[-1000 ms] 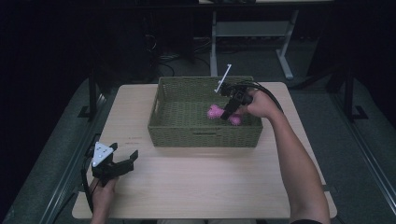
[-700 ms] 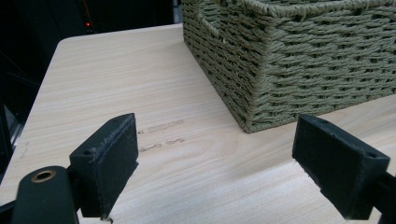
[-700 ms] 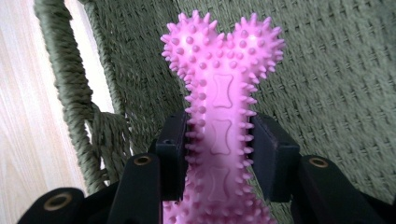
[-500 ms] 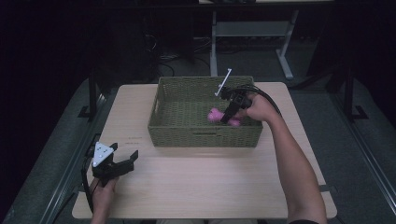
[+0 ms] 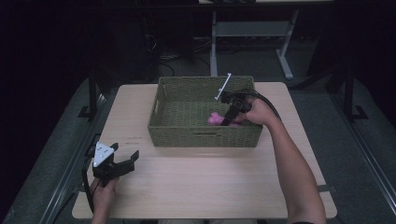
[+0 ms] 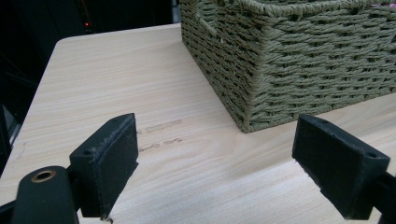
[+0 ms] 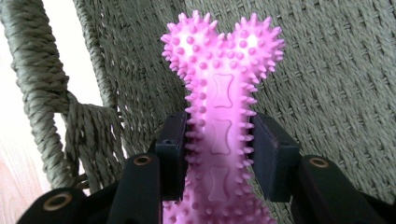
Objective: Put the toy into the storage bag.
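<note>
Right gripper [image 7: 219, 154] is pinching the pink spiked rubber bone [image 7: 219, 93] inside the woven green basket [image 5: 159, 116], release pending; left gripper [image 6: 229, 163] is idling, fingers spread.

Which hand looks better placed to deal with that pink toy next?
Right: the right gripper is already clamped on the pink spiky bone toy inside the woven basket; the left gripper rests open outside.

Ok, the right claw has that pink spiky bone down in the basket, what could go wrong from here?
1. The right claw grips the bone on its soft spikes at the narrow shaft, so it might twist or slip.
2. The bone sits close to the basket wall, so its knobby end could snag the weave or rim on the way out.
3. The left claw is open, off the basket, which may drag.
</note>
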{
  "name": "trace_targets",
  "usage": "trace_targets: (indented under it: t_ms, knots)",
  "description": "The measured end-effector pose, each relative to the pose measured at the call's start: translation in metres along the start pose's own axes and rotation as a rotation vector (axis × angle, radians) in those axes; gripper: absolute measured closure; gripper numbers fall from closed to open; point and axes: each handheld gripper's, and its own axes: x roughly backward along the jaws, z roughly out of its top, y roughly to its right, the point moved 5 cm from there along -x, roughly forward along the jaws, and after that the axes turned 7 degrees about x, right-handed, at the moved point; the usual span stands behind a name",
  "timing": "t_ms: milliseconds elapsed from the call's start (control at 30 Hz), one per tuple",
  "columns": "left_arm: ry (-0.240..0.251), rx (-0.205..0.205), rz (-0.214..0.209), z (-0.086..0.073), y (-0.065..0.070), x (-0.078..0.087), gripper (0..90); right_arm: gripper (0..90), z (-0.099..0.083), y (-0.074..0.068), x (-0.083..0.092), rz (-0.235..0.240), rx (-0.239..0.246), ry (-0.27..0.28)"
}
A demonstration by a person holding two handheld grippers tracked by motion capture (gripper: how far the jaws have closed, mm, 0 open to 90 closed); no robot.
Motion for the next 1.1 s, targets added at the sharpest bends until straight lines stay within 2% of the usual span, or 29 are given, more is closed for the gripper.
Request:
trace_targets:
  t_ms: [533,767,833,867,1100]
  knots:
    - [-0.001,-0.003,0.007,0.0,-0.003,-0.001,13.9,57.4,0.003,0.001,-0.006,0.011,-0.002,0.002]
    - [0.002,-0.001,0.003,0.001,-0.003,0.0,13.8,56.5,0.001,0.001,-0.013,0.015,-0.01,-0.027]
    - [0.002,-0.002,0.003,0.001,-0.002,0.0,13.8,59.8,0.0,0.001,-0.014,0.021,-0.014,-0.018]
    - [0.001,-0.002,0.004,0.001,-0.002,0.0,13.8,61.3,0.001,0.001,-0.011,0.027,-0.02,0.016]
    - [-0.001,-0.007,0.002,0.0,-0.001,-0.001,13.8,56.0,-0.001,0.0,0.0,0.007,-0.036,0.024]
